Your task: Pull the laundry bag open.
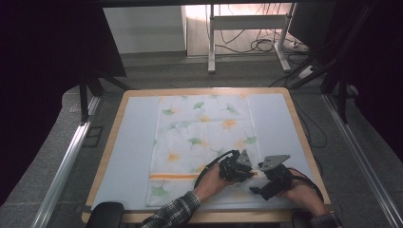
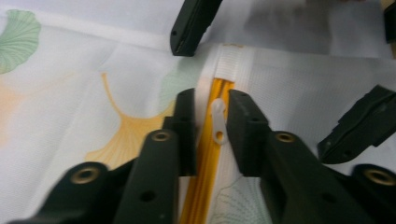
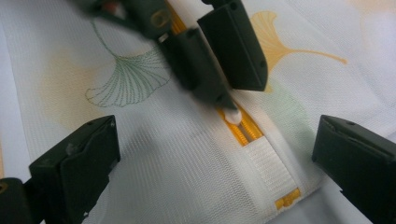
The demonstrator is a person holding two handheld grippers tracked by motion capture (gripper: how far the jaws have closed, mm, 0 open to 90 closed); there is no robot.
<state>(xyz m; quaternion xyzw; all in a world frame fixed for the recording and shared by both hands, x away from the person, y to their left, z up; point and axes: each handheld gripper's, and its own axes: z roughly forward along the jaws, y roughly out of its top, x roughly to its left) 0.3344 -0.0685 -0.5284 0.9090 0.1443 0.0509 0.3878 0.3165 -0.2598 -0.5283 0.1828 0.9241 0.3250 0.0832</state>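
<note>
Because the mesh bag (image 1: pixel 199 137) is soft and floppy, the open left gripper (image 2: pixel 208 121) should pinch the little zipper tab (image 2: pixel 218 122), with the right gripper (image 3: pixel 215 154) open at three o'clock.

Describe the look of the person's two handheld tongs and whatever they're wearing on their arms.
Both tongs are black, the left tongs and right tongs, each topped by a grey three-cornered plate, with a black cable looping away. Their jaws are blocky black pieces on arms with brass-coloured rivets. The left sleeve and right sleeve are dark plaid with pale lines.
</note>
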